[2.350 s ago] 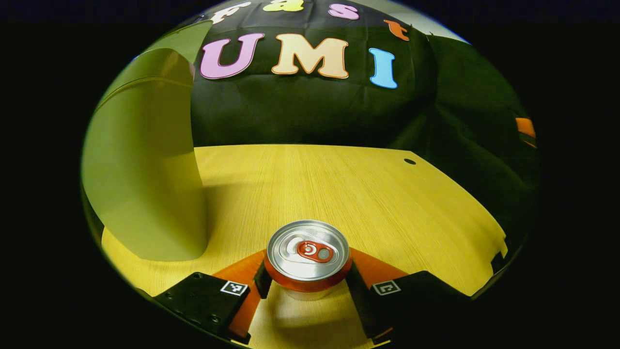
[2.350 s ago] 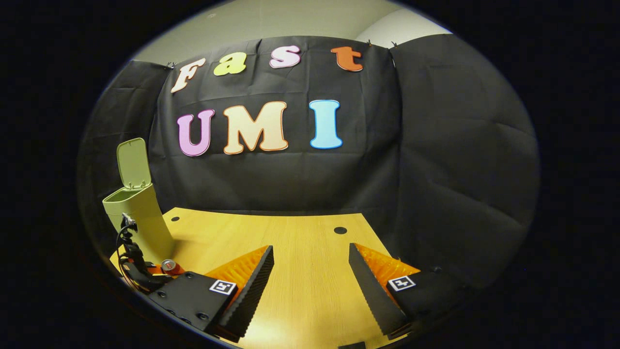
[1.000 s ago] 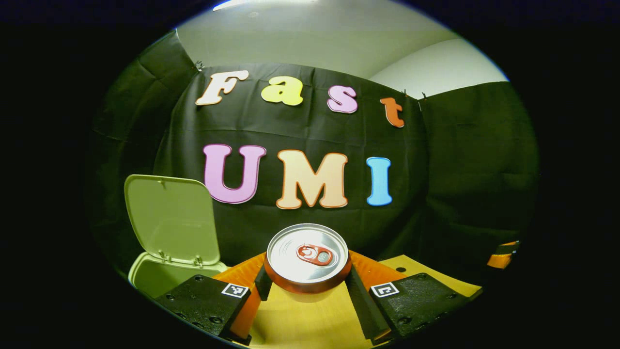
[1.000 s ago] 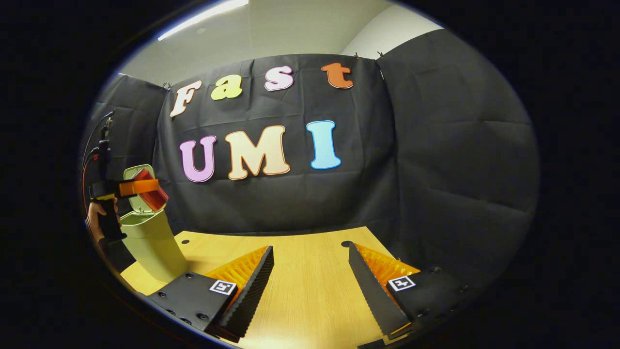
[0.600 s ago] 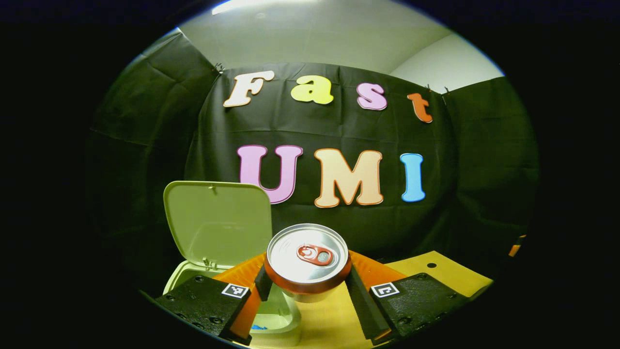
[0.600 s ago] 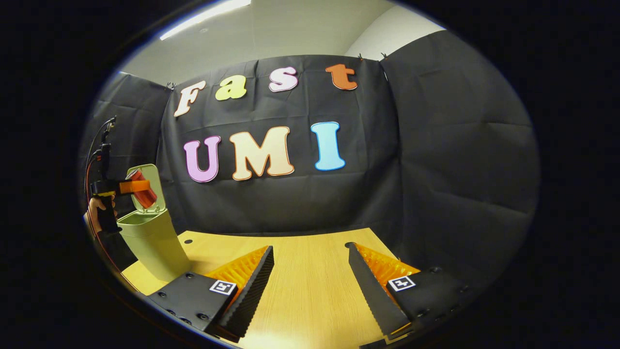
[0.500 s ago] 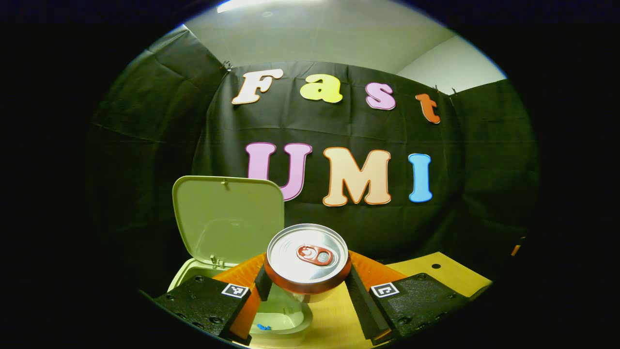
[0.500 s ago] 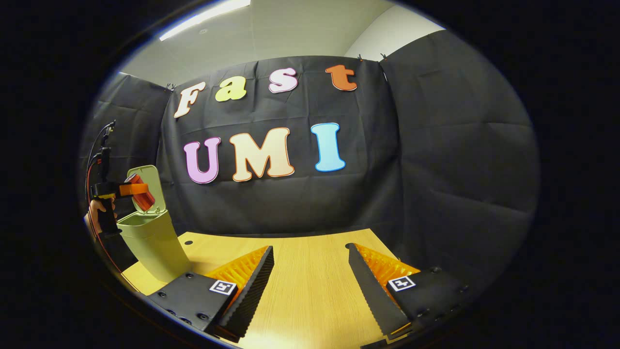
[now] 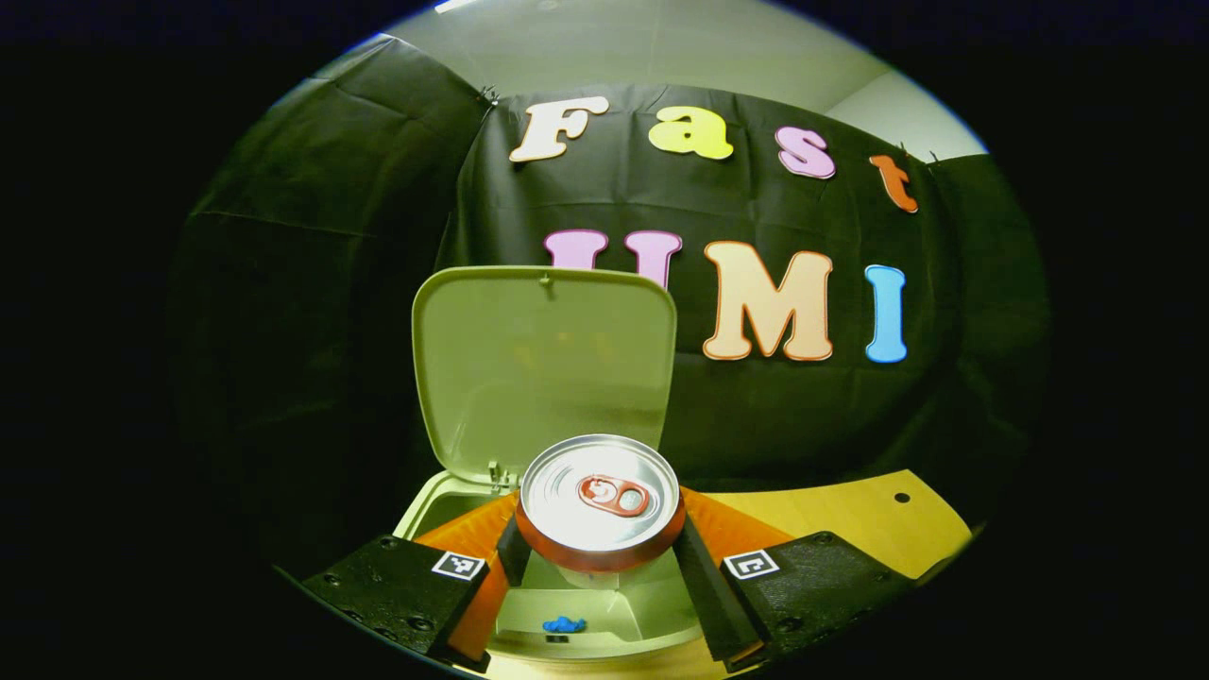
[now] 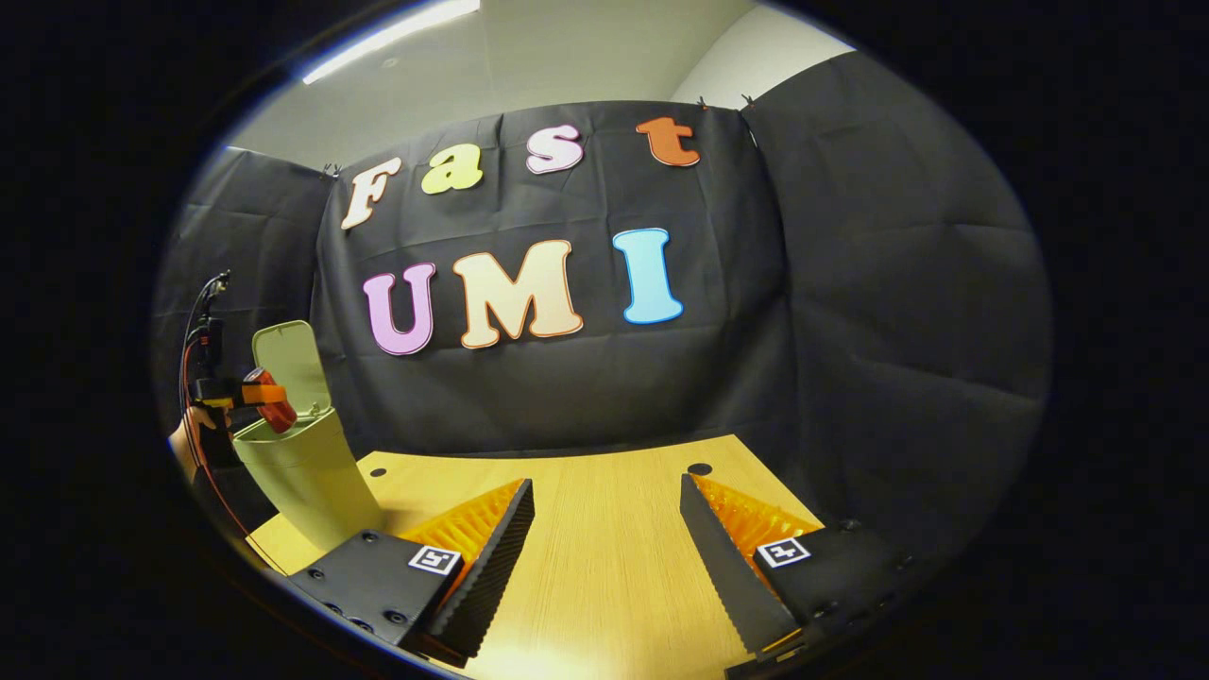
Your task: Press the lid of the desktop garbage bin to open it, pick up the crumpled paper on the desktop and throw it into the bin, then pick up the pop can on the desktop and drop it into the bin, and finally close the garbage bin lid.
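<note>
Jaws: left gripper (image 9: 600, 557) pinching pop can (image 9: 600, 499), top toward camera, over open bin (image 9: 604, 614); right gripper (image 10: 604, 548) spread.

No words, brands or numbers can be read on any object. The red pop can (image 9: 599, 491) with a silver top, at lower centre of the left gripper view, shows no legible print. Small square black-and-white pattern tags (image 9: 459, 565) sit on the black blocks (image 9: 397, 590) low in both views; they carry no letters.
</note>
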